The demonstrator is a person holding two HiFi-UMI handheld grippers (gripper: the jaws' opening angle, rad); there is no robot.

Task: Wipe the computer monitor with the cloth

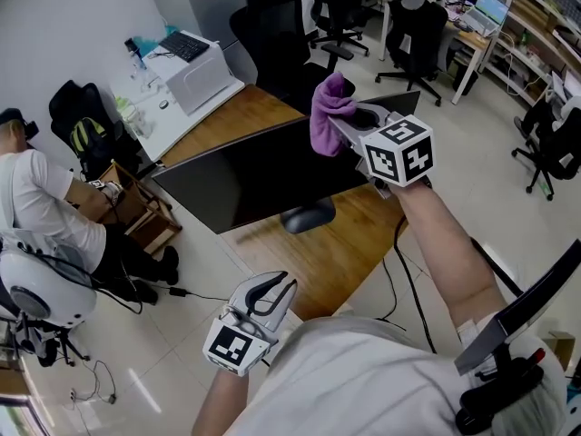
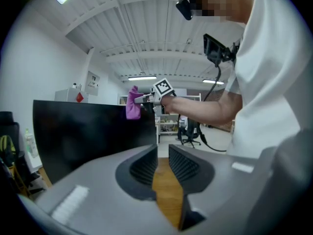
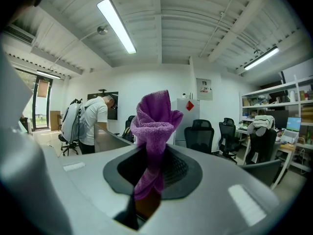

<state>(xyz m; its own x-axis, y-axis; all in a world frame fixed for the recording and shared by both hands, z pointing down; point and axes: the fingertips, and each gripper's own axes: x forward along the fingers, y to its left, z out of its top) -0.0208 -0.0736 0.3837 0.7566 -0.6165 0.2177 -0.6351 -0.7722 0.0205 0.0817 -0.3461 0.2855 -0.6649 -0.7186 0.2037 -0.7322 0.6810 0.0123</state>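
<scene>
A black computer monitor [image 1: 263, 175] stands on a wooden desk [image 1: 331, 252], and its dark screen [image 2: 88, 131] fills the left of the left gripper view. My right gripper [image 1: 349, 121] is raised over the monitor's upper right corner and is shut on a purple cloth [image 1: 329, 112]. The cloth [image 3: 155, 131] sticks up bunched between the jaws, and part of it hangs down below them. In the left gripper view the cloth [image 2: 132, 104] hangs at the monitor's top edge. My left gripper [image 1: 277, 291] is held low, close to my body and short of the desk. Its jaws [image 2: 163, 153] are shut with nothing between them.
A person in a white shirt [image 1: 36, 216] with a backpack bends at the far left. A white printer [image 1: 195, 75] sits on a side desk behind the monitor. Black office chairs [image 1: 281, 25] stand beyond. The monitor's base [image 1: 309, 216] and a cable [image 1: 404, 271] lie on the desk.
</scene>
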